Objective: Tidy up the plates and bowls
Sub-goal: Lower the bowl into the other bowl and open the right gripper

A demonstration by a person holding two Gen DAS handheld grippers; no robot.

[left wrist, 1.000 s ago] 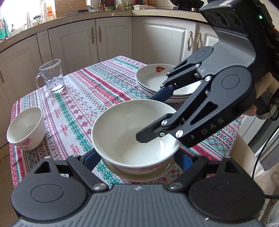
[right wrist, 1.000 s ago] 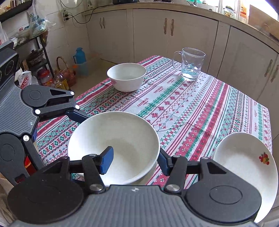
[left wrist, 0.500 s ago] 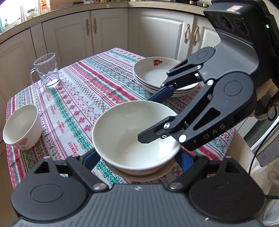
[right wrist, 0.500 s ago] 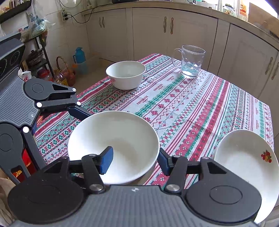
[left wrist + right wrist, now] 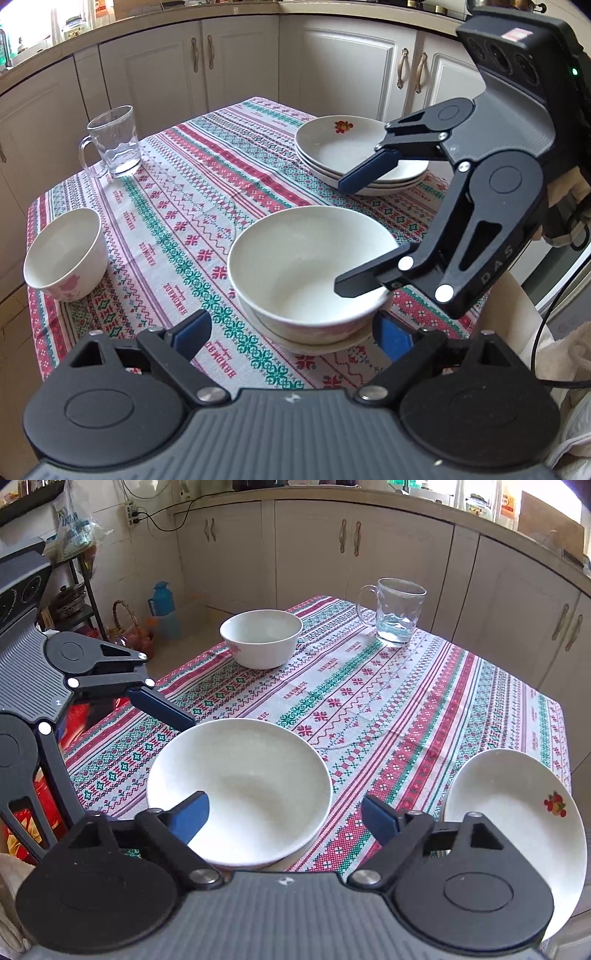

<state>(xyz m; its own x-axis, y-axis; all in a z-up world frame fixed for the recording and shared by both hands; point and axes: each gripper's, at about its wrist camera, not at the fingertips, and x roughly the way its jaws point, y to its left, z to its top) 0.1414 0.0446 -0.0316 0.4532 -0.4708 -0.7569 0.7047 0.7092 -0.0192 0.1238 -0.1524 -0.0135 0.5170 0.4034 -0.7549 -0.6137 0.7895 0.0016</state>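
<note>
A large white bowl [image 5: 310,266] sits on a small plate [image 5: 317,341] near the table's front edge; the bowl also shows in the right wrist view [image 5: 240,790]. My left gripper [image 5: 291,332] is open, drawn back just short of the bowl, touching nothing. My right gripper [image 5: 284,816] is open wide; one finger [image 5: 188,814] hangs over the bowl's rim, the other is outside it, gripping nothing. A stack of white plates [image 5: 354,155] with a fruit motif stands at the far right [image 5: 517,812]. A smaller white bowl [image 5: 64,254] stands at the left edge [image 5: 260,637].
A glass mug [image 5: 112,142] stands at the far left corner [image 5: 397,611]. The patterned tablecloth [image 5: 192,206] covers the table. Cabinets [image 5: 236,70] run behind it. A blue flask [image 5: 164,609] and a basket [image 5: 127,631] stand on the floor.
My left gripper has drawn back from the large bowl, whose sides it was around. My right gripper's jaws have opened wider around the rim. The bowl has stayed on its plate.
</note>
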